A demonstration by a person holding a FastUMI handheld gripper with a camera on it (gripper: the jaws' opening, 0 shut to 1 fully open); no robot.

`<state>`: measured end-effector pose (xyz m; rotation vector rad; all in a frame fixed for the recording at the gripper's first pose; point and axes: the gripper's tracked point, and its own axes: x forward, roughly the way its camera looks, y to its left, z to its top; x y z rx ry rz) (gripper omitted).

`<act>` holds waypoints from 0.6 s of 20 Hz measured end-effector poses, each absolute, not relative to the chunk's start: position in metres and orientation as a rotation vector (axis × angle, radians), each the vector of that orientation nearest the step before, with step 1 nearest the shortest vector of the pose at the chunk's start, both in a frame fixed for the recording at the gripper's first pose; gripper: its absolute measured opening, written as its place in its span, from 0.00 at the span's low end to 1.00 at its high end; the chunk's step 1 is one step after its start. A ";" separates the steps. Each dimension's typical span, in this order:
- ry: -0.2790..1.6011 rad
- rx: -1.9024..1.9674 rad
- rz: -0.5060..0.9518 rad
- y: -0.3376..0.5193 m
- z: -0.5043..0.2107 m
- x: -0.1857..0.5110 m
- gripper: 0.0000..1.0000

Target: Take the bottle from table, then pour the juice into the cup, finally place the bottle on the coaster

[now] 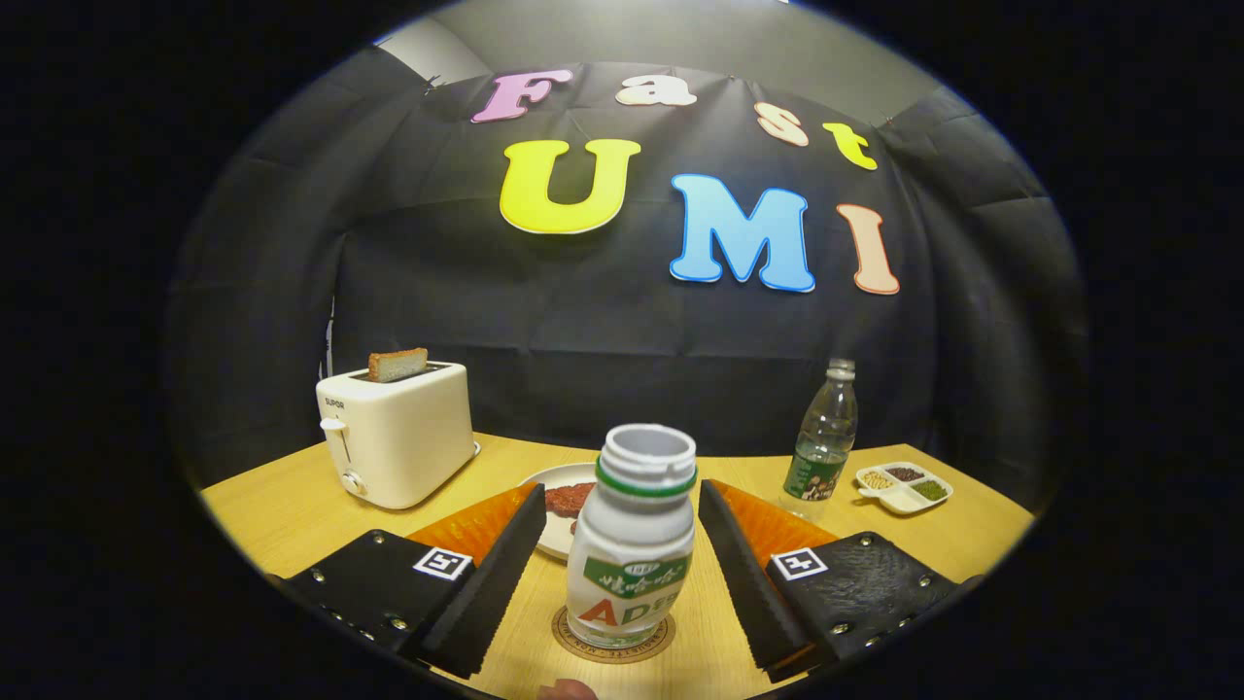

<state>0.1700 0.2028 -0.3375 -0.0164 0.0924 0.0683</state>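
Gripper view, bottle upright on coaster, mouth up, gripper spread wide, fingers clear of it.

Single cam, riding on the gripper, low over the table.

Looks fwd along both fingers, level w/ tabletop, very near the bottle standing between them; beyond the bottle, toaster to its left, water bottle to its right, booth wall behind.
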 end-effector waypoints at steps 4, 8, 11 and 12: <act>0.037 -0.013 0.103 0.187 -0.271 0.150 0.96; -0.017 0.000 0.135 0.166 -0.189 0.113 0.96; -0.044 -0.001 0.138 0.157 -0.146 0.088 0.96; -0.065 -0.004 0.145 0.159 -0.135 0.083 0.96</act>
